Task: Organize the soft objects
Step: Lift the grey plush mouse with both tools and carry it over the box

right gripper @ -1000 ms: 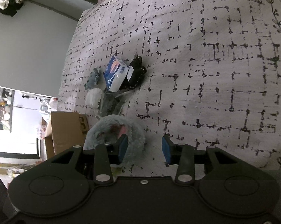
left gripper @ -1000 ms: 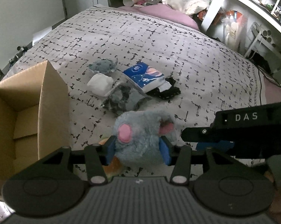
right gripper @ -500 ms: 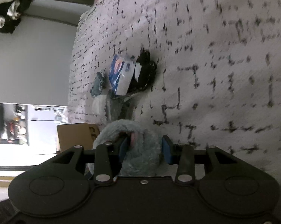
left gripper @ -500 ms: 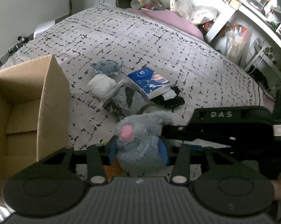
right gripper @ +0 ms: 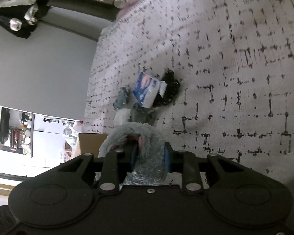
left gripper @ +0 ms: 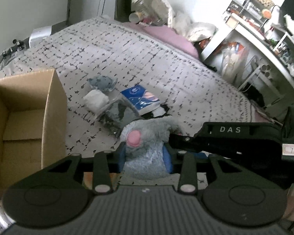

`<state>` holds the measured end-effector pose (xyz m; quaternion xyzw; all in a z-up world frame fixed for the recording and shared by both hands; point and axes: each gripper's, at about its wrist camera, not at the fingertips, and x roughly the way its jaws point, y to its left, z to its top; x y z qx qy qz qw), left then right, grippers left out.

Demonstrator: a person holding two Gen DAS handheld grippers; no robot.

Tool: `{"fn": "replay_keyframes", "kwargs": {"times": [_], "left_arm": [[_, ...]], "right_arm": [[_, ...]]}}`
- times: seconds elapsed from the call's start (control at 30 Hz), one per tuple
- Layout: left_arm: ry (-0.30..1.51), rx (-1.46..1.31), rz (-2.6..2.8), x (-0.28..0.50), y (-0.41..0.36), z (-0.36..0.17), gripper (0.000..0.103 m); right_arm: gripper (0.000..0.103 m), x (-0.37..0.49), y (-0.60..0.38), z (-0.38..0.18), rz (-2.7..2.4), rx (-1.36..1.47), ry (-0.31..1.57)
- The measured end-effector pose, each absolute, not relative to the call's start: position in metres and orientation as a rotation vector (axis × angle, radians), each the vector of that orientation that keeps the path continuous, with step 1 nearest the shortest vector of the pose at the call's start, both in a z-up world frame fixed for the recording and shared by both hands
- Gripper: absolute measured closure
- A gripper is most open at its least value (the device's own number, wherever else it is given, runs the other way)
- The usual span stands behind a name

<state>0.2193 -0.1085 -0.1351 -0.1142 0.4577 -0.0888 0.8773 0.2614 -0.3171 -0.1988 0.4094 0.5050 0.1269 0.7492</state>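
A grey plush mouse (left gripper: pixel 147 146) with pink ears is held above the bed between both grippers. My left gripper (left gripper: pixel 146 156) is shut on its body. My right gripper (right gripper: pixel 149 156) comes in from the right and is shut on the same plush (right gripper: pixel 145 143); its black body shows in the left wrist view (left gripper: pixel 235 139). Further back on the bed lie a blue tissue pack (left gripper: pixel 141 99), a white soft bundle (left gripper: pixel 96 99), a grey cloth (left gripper: pixel 102 81), a clear bag of grey fabric (left gripper: pixel 117 115) and a black item (right gripper: pixel 169 90).
An open cardboard box (left gripper: pixel 19 117) stands at the left on the bed's near edge. The patterned bedspread (left gripper: pixel 147 54) stretches back to pink pillows. White shelves (left gripper: pixel 254 45) with clutter stand at the right. A grey wall (right gripper: pixel 39 68) lies beyond the bed.
My right gripper has moved onto the plush mouse and shut on it. My left gripper has kept its hold and both have lifted the plush a little.
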Motion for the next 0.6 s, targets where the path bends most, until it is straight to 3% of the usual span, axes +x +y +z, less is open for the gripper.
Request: {"fn": "replay_keyframes", "kwargs": {"times": [0.6], "left_arm": [[0.815,-0.305,-0.187,0.173,-0.082,-0.071,0.065]], "right_arm": [[0.076,0.222,-0.293,-0.120,0.352,0.797,0.933]]}}
